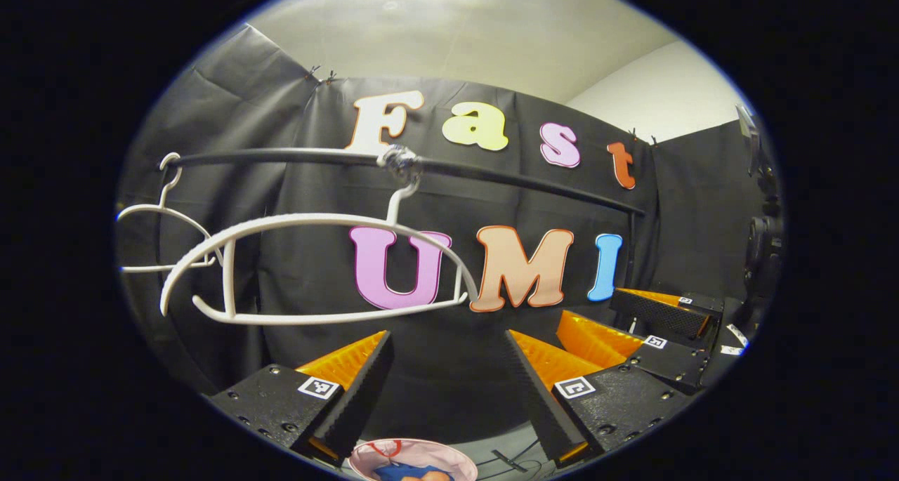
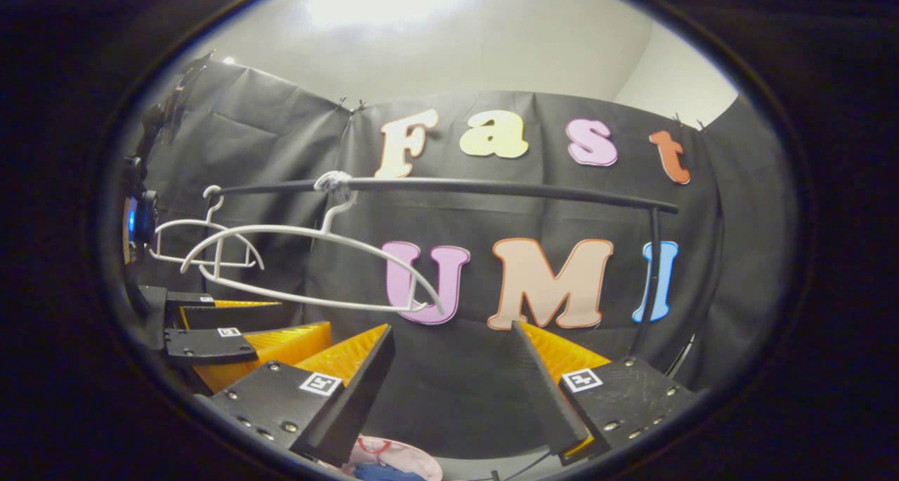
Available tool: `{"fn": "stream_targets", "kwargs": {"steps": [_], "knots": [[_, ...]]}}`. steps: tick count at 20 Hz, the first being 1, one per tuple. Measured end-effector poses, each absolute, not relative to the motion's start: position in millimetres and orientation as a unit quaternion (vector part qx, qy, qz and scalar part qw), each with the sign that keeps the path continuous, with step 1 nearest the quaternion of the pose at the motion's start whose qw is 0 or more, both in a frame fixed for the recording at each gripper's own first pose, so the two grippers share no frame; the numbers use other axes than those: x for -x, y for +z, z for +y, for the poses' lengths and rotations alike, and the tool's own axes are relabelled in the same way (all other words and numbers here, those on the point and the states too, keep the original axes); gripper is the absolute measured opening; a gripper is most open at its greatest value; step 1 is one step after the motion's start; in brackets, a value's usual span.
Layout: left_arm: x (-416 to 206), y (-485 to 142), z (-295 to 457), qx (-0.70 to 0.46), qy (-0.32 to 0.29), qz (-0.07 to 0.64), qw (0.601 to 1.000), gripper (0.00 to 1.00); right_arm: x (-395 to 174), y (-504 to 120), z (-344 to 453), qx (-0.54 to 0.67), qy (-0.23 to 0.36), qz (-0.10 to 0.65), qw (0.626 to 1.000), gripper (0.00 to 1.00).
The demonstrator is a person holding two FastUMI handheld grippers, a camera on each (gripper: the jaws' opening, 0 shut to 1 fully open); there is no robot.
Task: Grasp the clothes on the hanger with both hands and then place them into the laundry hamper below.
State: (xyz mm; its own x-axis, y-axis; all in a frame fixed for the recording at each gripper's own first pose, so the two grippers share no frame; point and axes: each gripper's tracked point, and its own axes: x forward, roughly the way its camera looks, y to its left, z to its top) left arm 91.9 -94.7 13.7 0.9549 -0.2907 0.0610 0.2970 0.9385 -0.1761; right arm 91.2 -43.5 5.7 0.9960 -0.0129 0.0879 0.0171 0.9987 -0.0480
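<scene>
Below hand-held gripper [image 1: 448, 390]: hamper [image 1: 414, 458], clothes [image 1: 411, 472].

No readable label, brand or number shows. The small square tags [image 1: 317, 387] on the gripper fingers carry only coded patterns.

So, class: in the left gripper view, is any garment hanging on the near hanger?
No: the near hanger on the rail is bare, its frame open against the wall.
</scene>
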Motion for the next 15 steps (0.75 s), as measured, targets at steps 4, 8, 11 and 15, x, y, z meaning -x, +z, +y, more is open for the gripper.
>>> {"fn": "stream_targets", "kwargs": {"steps": [4, 8, 11, 15], "knots": [[-82, 34, -120, 0.09, -0.155, -0.031, 0.983, 0.92, -76, 24, -78, 0.023, -0.026, -0.06, 0.998, 0.96], [-75, 38, -148, 0.09, -0.155, -0.03, 0.983, 0.92, -58, 37, -108, 0.028, -0.033, -0.072, 0.996, 0.98], [-68, 44, -173, 0.088, -0.156, -0.034, 0.983, 0.92, -48, 43, -132, 0.035, -0.034, -0.078, 0.996, 0.96], [-64, 48, -208, 0.082, -0.156, -0.041, 0.983, 0.92, -37, 39, -166, 0.031, -0.036, -0.076, 0.996, 0.98]]}}
